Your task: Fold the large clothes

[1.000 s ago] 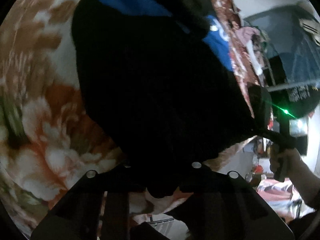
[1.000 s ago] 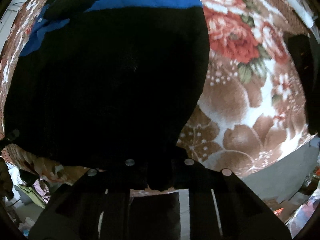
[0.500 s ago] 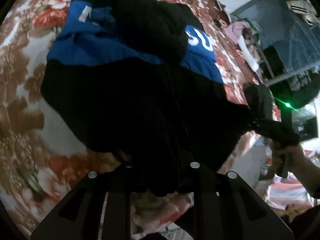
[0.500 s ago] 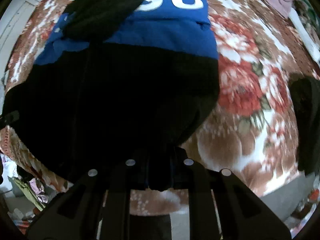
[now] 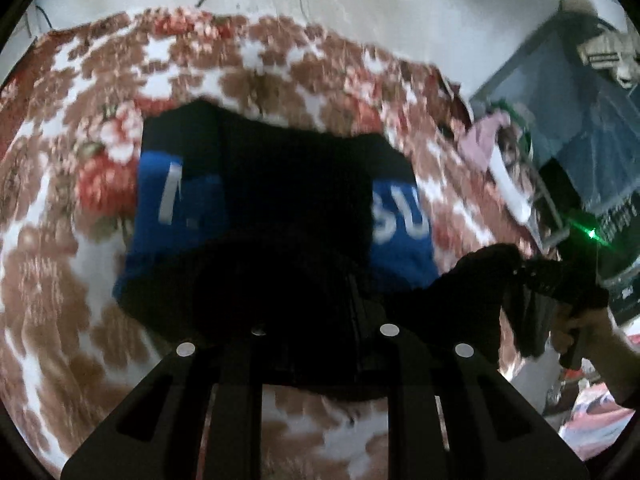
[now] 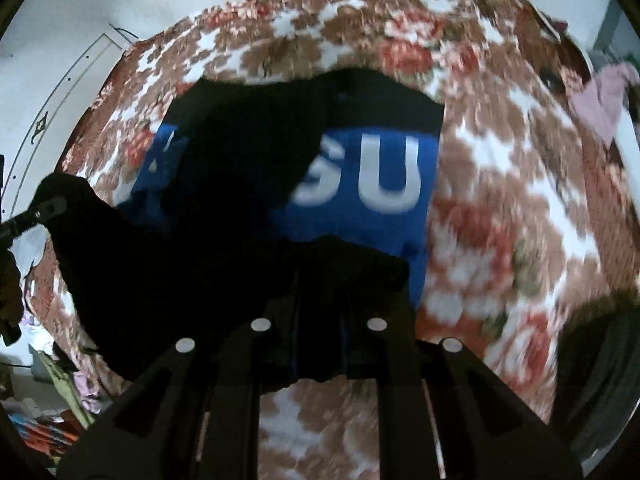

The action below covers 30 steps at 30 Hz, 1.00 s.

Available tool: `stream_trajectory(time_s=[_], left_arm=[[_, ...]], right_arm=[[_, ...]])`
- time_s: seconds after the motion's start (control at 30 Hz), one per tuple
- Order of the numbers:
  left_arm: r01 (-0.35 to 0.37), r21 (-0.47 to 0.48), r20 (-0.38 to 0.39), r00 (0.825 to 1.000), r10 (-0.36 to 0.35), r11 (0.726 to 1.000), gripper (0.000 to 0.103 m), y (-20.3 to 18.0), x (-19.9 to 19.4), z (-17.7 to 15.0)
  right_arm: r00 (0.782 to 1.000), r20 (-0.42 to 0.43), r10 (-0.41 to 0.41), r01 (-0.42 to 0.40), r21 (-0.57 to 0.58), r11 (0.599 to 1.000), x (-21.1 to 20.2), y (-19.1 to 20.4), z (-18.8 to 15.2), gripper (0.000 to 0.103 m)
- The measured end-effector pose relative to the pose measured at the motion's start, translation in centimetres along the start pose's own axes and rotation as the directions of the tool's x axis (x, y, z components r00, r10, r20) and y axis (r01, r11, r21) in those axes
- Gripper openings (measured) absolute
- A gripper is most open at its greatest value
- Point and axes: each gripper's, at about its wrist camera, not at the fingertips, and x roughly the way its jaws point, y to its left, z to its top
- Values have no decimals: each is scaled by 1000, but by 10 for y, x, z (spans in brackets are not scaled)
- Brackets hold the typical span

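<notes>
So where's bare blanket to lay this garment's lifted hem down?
Free: floral blanket right of the black-and-blue garment, and the strip between it and the wall. Crowded: the pink cloth corner and the bed's clothes-strewn left edge.

A home bedroom: floral blanket [image 5: 280, 64] on bed, clothes rack [image 5: 532, 184].

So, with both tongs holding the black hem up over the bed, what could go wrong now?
1. The left tongs and right tongs each pinch only a thin edge of the black and blue garment; it could slip.
2. A black sleeve lies across the chest and may bunch inside the fold.
3. The floral blanket could drag along.
</notes>
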Motion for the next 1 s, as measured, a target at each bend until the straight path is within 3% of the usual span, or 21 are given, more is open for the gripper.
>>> stream_trajectory(time_s=[0.2, 0.37, 0.47, 0.6, 0.83, 1.0], left_arm=[[17, -33, 66, 998, -15, 999, 17, 34, 22, 59], [25, -111, 78, 997, -16, 993, 17, 73, 37, 109], [19, -124, 54, 998, -12, 992, 17, 95, 55, 135], [53, -138, -9, 998, -55, 989, 17, 113, 98, 168], [55, -84, -121, 990, -65, 995, 18, 118, 160, 233], [-10, -165, -197, 980, -23, 986, 18, 154, 198, 271]], right_arm=[[999, 33, -30, 30, 7, 1000, 19, -18, 69, 15], [999, 8, -46, 45, 82, 996, 51, -44, 126, 15], [999, -24, -28, 31, 128, 991, 75, -58, 156, 14], [997, -62, -49, 55, 98, 994, 107, -57, 187, 14], [989, -146, -22, 47, 175, 983, 152, -82, 239, 14], [983, -181, -41, 71, 159, 985, 175, -96, 275, 14]])
